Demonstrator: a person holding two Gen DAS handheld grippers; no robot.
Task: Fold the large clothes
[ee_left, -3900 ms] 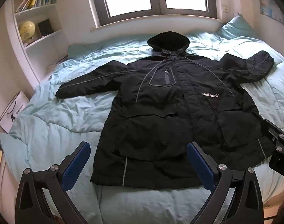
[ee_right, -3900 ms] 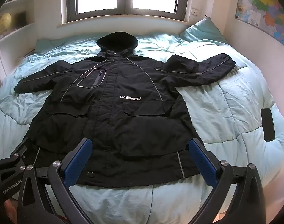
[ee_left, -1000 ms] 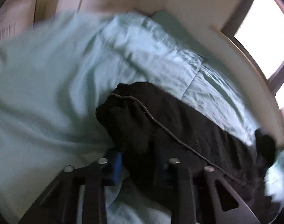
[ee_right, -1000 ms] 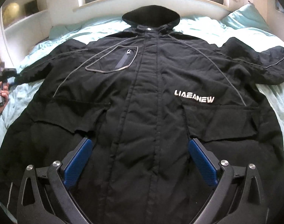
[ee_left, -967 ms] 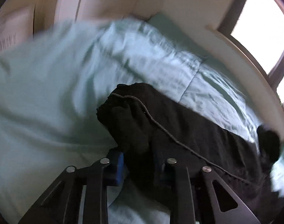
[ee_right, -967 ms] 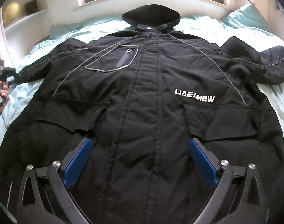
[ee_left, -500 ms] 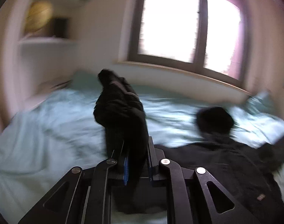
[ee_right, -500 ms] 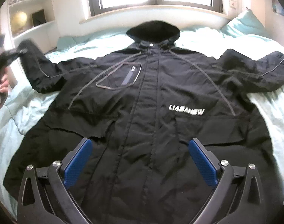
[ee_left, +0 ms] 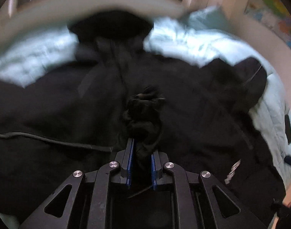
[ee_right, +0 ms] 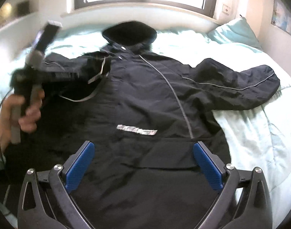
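The bed (ee_right: 260, 137) fills the room under the window, pale blue duvet, and spread across it is the big black jacket (ee_right: 145, 114), front side up, its long axis running from hem at six o'clock in the right wrist view to hood (ee_right: 129, 31) at twelve, pointing at the window. The far sleeve (ee_right: 241, 84) lies flat, stretched out toward three o'clock onto the duvet. The other sleeve (ee_right: 69, 74) is off the bed at ten o'clock, doubled in over the chest, and there's the left gripper (ee_right: 33, 64) carrying it, blurred, a hand wrapped round its handle. From the left wrist view the fingers are pressed in on a bunched black cuff (ee_left: 143, 118), which sticks up toward twelve over the dark body of the jacket (ee_left: 49, 105); the picture is smeared, so detail is thin. The right gripper (ee_right: 143, 164) hovers over the lower front near the hem, blue pads spread wide, nothing between them. Here's the relation that counts: the flat sleeve lies up and to the right gripper's two o'clock, well apart, its length crosswise to the body, and the right hand is plainly the nearer one. My read: the held sleeve wants laying across the chest toward three o'clock, then the right side answers.
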